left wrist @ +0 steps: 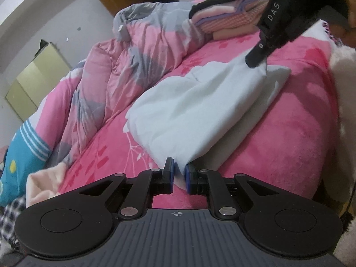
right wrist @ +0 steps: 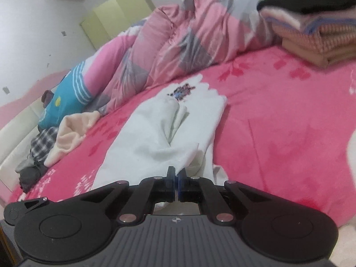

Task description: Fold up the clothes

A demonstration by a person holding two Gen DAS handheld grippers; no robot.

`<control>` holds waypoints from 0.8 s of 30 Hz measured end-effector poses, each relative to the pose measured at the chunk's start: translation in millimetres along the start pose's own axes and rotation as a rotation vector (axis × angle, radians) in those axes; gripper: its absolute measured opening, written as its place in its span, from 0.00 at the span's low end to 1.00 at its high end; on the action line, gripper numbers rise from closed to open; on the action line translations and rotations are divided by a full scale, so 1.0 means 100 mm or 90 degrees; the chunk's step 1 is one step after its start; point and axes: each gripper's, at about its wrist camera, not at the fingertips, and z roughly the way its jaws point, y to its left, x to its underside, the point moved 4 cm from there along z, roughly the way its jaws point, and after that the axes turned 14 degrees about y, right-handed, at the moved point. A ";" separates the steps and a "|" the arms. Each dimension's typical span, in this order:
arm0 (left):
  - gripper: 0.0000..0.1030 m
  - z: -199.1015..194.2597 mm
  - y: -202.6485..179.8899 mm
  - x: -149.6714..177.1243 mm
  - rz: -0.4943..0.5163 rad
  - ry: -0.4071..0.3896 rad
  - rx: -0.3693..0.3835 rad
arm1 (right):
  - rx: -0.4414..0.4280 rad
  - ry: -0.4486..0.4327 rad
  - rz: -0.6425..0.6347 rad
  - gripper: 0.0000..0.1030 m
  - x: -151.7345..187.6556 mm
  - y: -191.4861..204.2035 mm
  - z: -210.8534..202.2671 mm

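Left hand-held gripper (left wrist: 179, 170) and right hand-held gripper (right wrist: 176, 174), both pinched closed, angled downward.

Our left gripper (left wrist: 179, 171) is matte black: two round discs at the base, angled link arms with silver rivets, and blue pads (left wrist: 189, 173) inside the fingertips. A ribbed grey plate with a small crosshair mark sits between the discs. Our right gripper (right wrist: 177, 174) is built the same; seen from outside, its black finger bears white letters "DAS".
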 end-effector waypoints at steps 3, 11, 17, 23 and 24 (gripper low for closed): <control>0.11 0.00 -0.04 -0.01 0.013 0.000 0.000 | 0.012 0.007 0.003 0.01 0.03 -0.05 0.02; 0.12 0.06 -0.09 0.05 0.031 0.019 0.006 | 0.020 0.032 -0.010 0.01 0.13 -0.11 0.14; 0.22 0.04 0.08 0.14 -0.023 0.043 0.066 | -0.006 0.029 0.022 0.01 0.19 -0.23 0.21; 0.23 -0.06 0.59 0.31 -0.181 0.059 0.209 | -0.001 0.028 0.015 0.01 0.18 -0.22 0.19; 0.24 -0.08 0.69 0.29 -0.212 0.047 0.225 | -0.001 0.029 0.014 0.01 0.18 -0.22 0.18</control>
